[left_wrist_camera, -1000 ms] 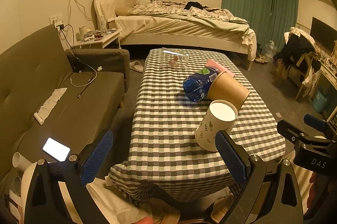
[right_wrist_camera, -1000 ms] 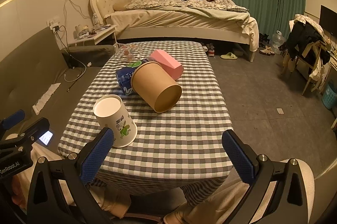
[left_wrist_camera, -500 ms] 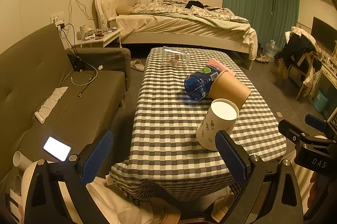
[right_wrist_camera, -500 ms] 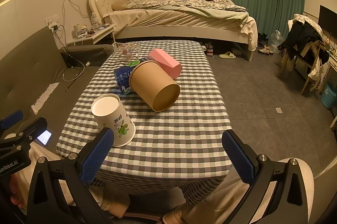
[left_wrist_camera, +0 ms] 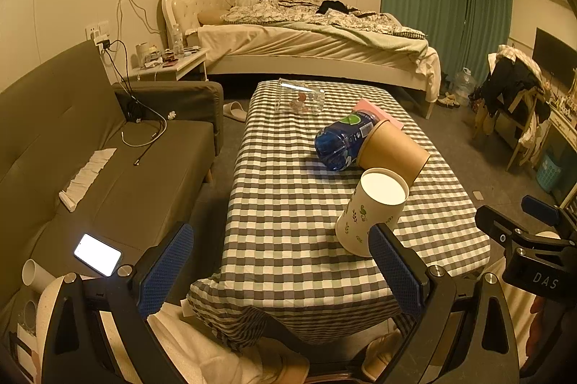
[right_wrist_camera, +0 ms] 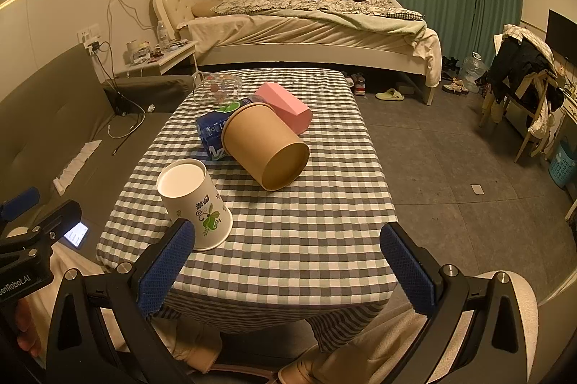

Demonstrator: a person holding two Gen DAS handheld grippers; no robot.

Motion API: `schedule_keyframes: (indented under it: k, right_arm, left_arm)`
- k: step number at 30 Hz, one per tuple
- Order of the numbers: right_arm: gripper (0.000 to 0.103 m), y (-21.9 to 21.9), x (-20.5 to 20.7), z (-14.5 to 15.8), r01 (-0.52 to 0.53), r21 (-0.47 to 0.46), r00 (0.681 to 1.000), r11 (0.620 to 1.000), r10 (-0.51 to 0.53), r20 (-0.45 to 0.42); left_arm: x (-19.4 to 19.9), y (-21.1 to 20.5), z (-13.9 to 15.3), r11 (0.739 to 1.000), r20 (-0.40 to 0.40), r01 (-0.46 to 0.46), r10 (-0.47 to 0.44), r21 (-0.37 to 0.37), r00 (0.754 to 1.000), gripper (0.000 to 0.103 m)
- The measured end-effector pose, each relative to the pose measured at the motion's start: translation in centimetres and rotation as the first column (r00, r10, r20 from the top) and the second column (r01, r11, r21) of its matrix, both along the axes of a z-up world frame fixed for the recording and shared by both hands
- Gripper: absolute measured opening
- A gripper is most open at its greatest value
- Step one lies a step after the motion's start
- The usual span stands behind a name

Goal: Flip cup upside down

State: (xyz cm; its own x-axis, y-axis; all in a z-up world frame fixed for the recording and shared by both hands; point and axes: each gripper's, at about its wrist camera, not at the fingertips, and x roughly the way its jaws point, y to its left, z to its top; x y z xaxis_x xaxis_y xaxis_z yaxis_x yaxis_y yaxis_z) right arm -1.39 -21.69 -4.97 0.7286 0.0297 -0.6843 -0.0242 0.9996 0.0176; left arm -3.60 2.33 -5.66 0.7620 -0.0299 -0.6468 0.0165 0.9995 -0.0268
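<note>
Both views look out from behind a pair of blue-padded fingers, held low at the near end of the checked table (left_wrist_camera: 288, 189) and facing down its length toward the bed (left_wrist_camera: 310, 41). The left wrist view sits off the table's left near corner — it takes in the sofa (left_wrist_camera: 90, 145) beside the table. The right wrist view sits nearer the table's right near corner, with open floor to the table's right. Both share the tabletop: the white paper cup (left_wrist_camera: 371, 210) (right_wrist_camera: 194, 200), close to each lens, and the brown tub (left_wrist_camera: 393, 149) (right_wrist_camera: 265, 149) behind it — plus the bed beyond.
</note>
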Motion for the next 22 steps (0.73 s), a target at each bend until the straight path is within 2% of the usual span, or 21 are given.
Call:
schedule_keyframes:
  k: [22]
  right_arm:
    - [0.103,-0.03,0.04,-0.25,-0.002,-0.002,1.000,1.000,0.002,-0.005]
  left_arm:
    - [0.02,-0.05,-0.20,1.000,0.000,0.014,-0.014,-0.011,1.000,0.101]
